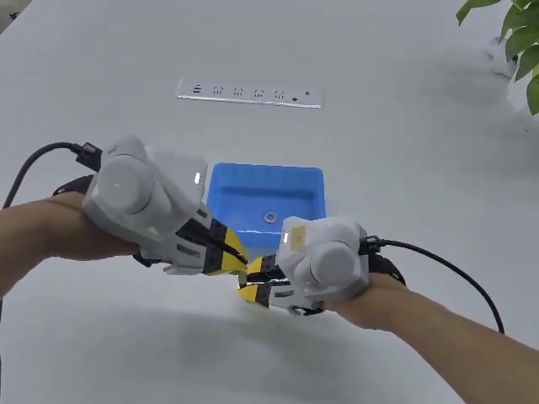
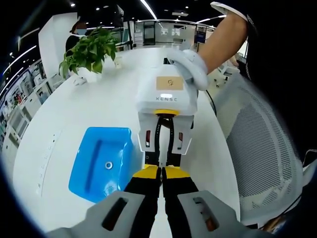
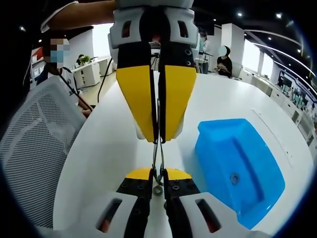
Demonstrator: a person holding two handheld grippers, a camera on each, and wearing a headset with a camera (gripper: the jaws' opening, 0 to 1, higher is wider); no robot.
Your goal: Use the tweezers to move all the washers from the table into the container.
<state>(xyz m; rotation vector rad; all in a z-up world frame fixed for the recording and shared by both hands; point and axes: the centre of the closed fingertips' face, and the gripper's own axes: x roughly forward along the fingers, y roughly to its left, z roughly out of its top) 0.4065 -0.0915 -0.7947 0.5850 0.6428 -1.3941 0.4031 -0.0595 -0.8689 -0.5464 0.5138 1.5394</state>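
The tweezers (image 3: 157, 148) are clamped in the closed left gripper (image 2: 161, 172) and squeezed by the narrowed right gripper (image 3: 157, 174), a washer (image 3: 157, 190) seemingly nipped at their tips beside the blue container (image 3: 213, 144), so a steady carry over its rim is called for next.

The desk (image 1: 404, 126) is white. The box (image 1: 253, 189) is bright blue, and the washer (image 1: 269, 218) in it is silver. The left tongs (image 1: 240, 257) and the right tongs (image 1: 250, 282) have light grey bodies, and their tips are yellow and black. The cables (image 1: 438, 261) are black. The tweezers (image 3: 157, 158) are shiny silver. The plant (image 1: 518, 34) has green leaves. The power strip (image 1: 249, 93) is white. The chair (image 3: 34, 148) is pale mesh full of tiny holes.
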